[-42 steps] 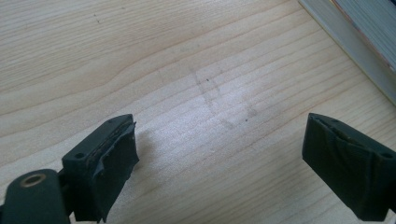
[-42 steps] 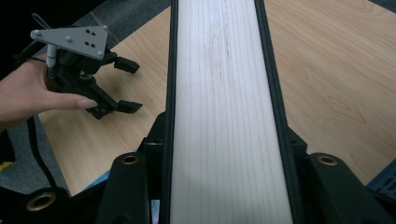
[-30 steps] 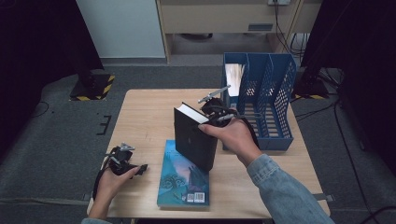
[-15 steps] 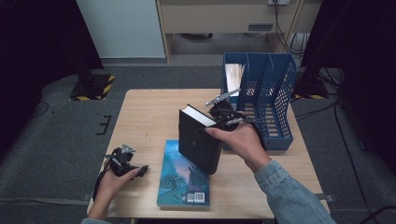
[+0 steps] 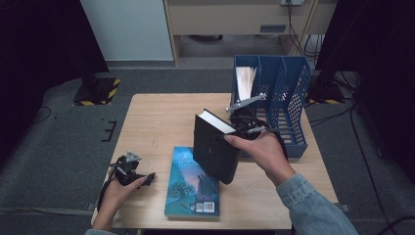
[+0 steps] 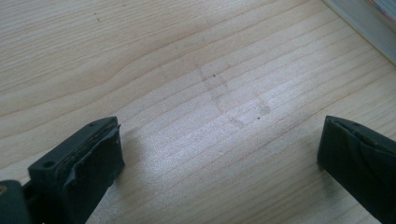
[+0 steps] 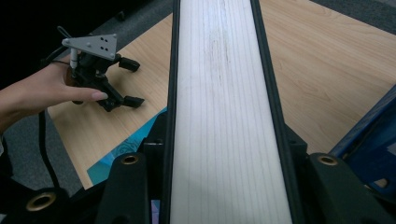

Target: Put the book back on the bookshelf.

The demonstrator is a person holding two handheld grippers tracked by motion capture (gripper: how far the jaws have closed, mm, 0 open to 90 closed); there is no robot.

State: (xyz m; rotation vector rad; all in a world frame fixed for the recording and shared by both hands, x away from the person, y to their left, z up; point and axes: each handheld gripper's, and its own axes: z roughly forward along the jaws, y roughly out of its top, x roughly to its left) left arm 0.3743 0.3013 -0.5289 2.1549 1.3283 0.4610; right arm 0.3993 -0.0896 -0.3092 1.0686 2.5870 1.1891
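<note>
Setting: pale wooden table (image 5: 161, 122) on dark grey floor.
Lower left: left gripper (image 5: 147, 177) – jaws spread wide, nothing between them, resting on the wood.
Centre bottom: teal paperback book (image 5: 192, 183) lying flat.
Centre: thick black hardcover book (image 5: 215, 147) – tilted, clamped by right gripper (image 5: 244, 128).
Upper right: blue plastic file rack (image 5: 293, 93), just beside the hardcover.
</note>
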